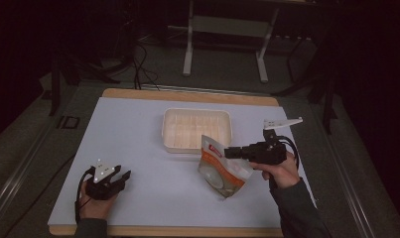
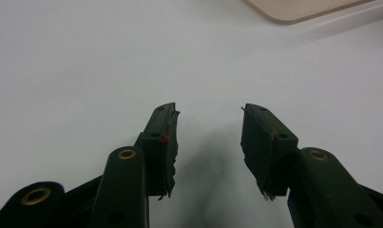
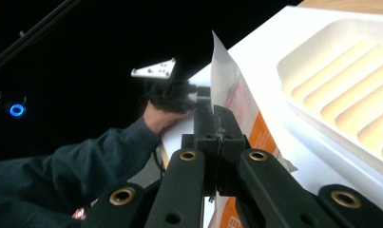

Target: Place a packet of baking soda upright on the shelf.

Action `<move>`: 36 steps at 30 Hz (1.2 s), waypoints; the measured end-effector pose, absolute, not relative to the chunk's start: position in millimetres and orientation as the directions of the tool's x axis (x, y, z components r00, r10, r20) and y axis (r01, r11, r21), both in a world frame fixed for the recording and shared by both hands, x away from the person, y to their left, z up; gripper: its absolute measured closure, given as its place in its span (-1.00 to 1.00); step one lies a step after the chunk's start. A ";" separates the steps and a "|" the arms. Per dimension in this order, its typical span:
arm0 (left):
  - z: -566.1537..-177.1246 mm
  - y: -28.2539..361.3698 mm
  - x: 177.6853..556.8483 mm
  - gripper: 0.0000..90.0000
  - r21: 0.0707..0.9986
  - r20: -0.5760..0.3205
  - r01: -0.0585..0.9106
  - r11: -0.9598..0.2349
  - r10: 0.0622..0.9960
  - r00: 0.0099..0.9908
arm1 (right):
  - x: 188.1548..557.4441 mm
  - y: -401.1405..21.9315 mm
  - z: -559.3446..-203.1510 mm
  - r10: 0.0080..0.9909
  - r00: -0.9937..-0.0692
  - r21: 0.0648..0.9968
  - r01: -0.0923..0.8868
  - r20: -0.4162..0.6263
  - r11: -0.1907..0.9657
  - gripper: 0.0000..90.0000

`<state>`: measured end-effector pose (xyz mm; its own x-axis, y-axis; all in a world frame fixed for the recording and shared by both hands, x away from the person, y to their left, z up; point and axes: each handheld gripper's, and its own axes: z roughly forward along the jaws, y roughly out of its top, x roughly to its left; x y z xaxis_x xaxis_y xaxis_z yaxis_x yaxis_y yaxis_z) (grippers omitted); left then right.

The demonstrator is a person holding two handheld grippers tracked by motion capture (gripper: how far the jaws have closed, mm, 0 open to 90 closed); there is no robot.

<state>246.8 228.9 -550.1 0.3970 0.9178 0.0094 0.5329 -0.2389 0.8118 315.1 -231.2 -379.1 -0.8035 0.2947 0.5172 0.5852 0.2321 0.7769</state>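
A white and orange pouch [image 1: 222, 171] stands tilted on the white table top, just in front of a cream ribbed tray [image 1: 196, 111]. My right gripper [image 1: 230, 151] reaches in from the right and is shut on the pouch's upper edge. In the right gripper view the jaws [image 3: 216, 111] are pressed together on the thin edge of the pouch [image 3: 232, 90], with the tray [image 3: 293, 57] to the right. My left gripper [image 1: 124, 176] rests low at the front left, far from the pouch. Its jaws [image 2: 208, 114] stand open over bare table with nothing between them.
The white table top [image 1: 138, 139] has wide free room between the two hands. A corner of the tray [image 2: 293, 9] shows at the top of the left gripper view. Dark floor, cables and a stand's legs [image 1: 187, 54] lie beyond the far edge.
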 end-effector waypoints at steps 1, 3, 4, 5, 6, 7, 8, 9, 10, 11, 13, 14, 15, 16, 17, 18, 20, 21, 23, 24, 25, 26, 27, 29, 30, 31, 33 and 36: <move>-550.2 228.7 246.9 0.23 0.812 0.011 0.532 -0.239 0.918 0.396 | 316.1 -231.6 -378.7 0.295 -0.802 0.777 0.587 0.520 0.227 1.00; -550.2 228.6 246.9 0.22 0.812 0.012 0.532 -0.240 0.918 0.396 | 317.7 -232.0 -377.4 0.309 -0.796 0.777 0.592 0.521 0.215 1.00; -550.2 228.7 247.0 0.22 0.812 0.011 0.533 -0.240 0.918 0.396 | 318.4 -232.0 -376.6 0.314 -0.792 0.774 0.596 0.524 0.211 1.00; -550.2 228.8 247.0 0.22 0.811 0.010 0.534 -0.239 0.919 0.395 | 319.3 -232.1 -376.2 0.319 -0.791 0.777 0.595 0.522 0.203 1.00; -550.2 228.8 247.0 0.22 0.812 0.010 0.533 -0.237 0.919 0.394 | 320.0 -232.2 -375.6 0.321 -0.789 0.777 0.597 0.524 0.199 1.00; -550.1 228.8 246.9 0.22 0.812 0.011 0.533 -0.239 0.919 0.395 | 320.6 -232.4 -375.1 0.323 -0.788 0.778 0.598 0.525 0.193 1.00; -550.1 228.7 246.9 0.22 0.812 0.011 0.533 -0.239 0.919 0.395 | 321.1 -232.6 -374.6 0.326 -0.785 0.778 0.600 0.527 0.187 1.00; -550.1 228.8 247.0 0.22 0.812 0.011 0.533 -0.239 0.919 0.395 | 321.5 -232.8 -374.0 0.327 -0.785 0.780 0.599 0.527 0.182 1.00; -550.2 228.8 247.1 0.22 0.812 0.009 0.534 -0.237 0.919 0.395 | 321.9 -233.1 -373.4 0.333 -0.782 0.780 0.600 0.526 0.176 1.00; -550.2 228.9 247.2 0.21 0.812 0.008 0.534 -0.237 0.919 0.395 | 322.4 -233.3 -372.7 0.336 -0.781 0.782 0.600 0.527 0.170 1.00; -550.3 228.8 247.3 0.20 0.811 0.009 0.535 -0.237 0.919 0.394 | 323.5 -234.2 -371.4 0.339 -0.776 0.782 0.604 0.532 0.157 1.00; -550.2 228.8 247.4 0.20 0.810 0.010 0.536 -0.239 0.919 0.394 | 324.1 -234.8 -370.7 0.344 -0.774 0.784 0.604 0.532 0.146 1.00; -550.2 228.7 247.3 0.20 0.810 0.009 0.536 -0.238 0.919 0.394 | 324.8 -235.4 -369.9 0.345 -0.771 0.783 0.607 0.536 0.140 1.00; -550.2 228.6 247.4 0.20 0.810 0.009 0.536 -0.239 0.919 0.395 | 325.6 -236.0 -369.3 0.346 -0.769 0.783 0.607 0.537 0.133 1.00; -550.1 228.6 247.3 0.20 0.809 0.010 0.536 -0.239 0.919 0.395 | 326.3 -236.3 -368.6 0.349 -0.767 0.784 0.608 0.539 0.125 1.00; -550.1 228.7 247.3 0.20 0.809 0.012 0.536 -0.240 0.919 0.395 | 326.9 -236.6 -367.8 0.354 -0.765 0.784 0.608 0.539 0.120 1.00; -550.2 228.7 247.3 0.20 0.810 0.011 0.535 -0.240 0.919 0.395 | 328.1 -236.5 -366.1 0.355 -0.762 0.783 0.611 0.542 0.116 1.00; -550.1 228.7 247.3 0.20 0.810 0.010 0.535 -0.239 0.919 0.395 | 328.7 -236.4 -365.4 0.361 -0.760 0.785 0.610 0.540 0.112 1.00; -550.1 228.6 247.4 0.20 0.810 0.010 0.535 -0.240 0.919 0.395 | 330.0 -236.2 -363.7 0.374 -0.755 0.785 0.611 0.538 0.103 1.00; -550.1 228.6 247.4 0.21 0.809 0.011 0.536 -0.240 0.919 0.395 | 330.5 -236.3 -362.7 0.378 -0.750 0.782 0.616 0.544 0.096 1.00; -550.1 228.6 247.4 0.20 0.810 0.011 0.536 -0.240 0.919 0.395 | 331.4 -236.7 -362.1 0.381 -0.749 0.784 0.614 0.542 0.091 1.00; -550.1 228.6 247.4 0.20 0.810 0.011 0.536 -0.240 0.919 0.395 | 332.1 -237.2 -361.1 0.387 -0.745 0.784 0.615 0.544 0.082 1.00; -550.1 228.7 247.4 0.20 0.810 0.010 0.536 -0.239 0.919 0.395 | 333.0 -237.9 -360.3 0.388 -0.742 0.784 0.616 0.547 0.073 1.00; -550.2 228.7 247.5 0.20 0.810 0.010 0.535 -0.239 0.919 0.395 | 334.3 -239.7 -358.5 0.397 -0.734 0.784 0.618 0.552 0.053 1.00; -550.2 228.6 247.5 0.20 0.809 0.010 0.536 -0.239 0.919 0.395 | 334.9 -240.5 -357.5 0.402 -0.732 0.786 0.617 0.550 0.048 1.00; -550.1 228.6 247.5 0.20 0.810 0.010 0.536 -0.239 0.919 0.395 | 335.4 -240.9 -356.7 0.405 -0.731 0.787 0.615 0.549 0.043 1.00; -550.1 228.7 247.5 0.20 0.810 0.011 0.535 -0.240 0.919 0.395 | 336.5 -241.5 -355.0 0.412 -0.727 0.789 0.614 0.549 0.033 1.00; -550.2 228.7 247.6 0.20 0.810 0.011 0.535 -0.240 0.918 0.395 | 338.1 -241.9 -352.1 0.428 -0.723 0.793 0.609 0.543 0.023 1.00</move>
<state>247.6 228.7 -550.2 0.3953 0.9185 0.0105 0.5352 -0.2396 0.8100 338.1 -241.9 -352.1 -0.7226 0.4276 0.5431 0.6093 0.0230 0.7926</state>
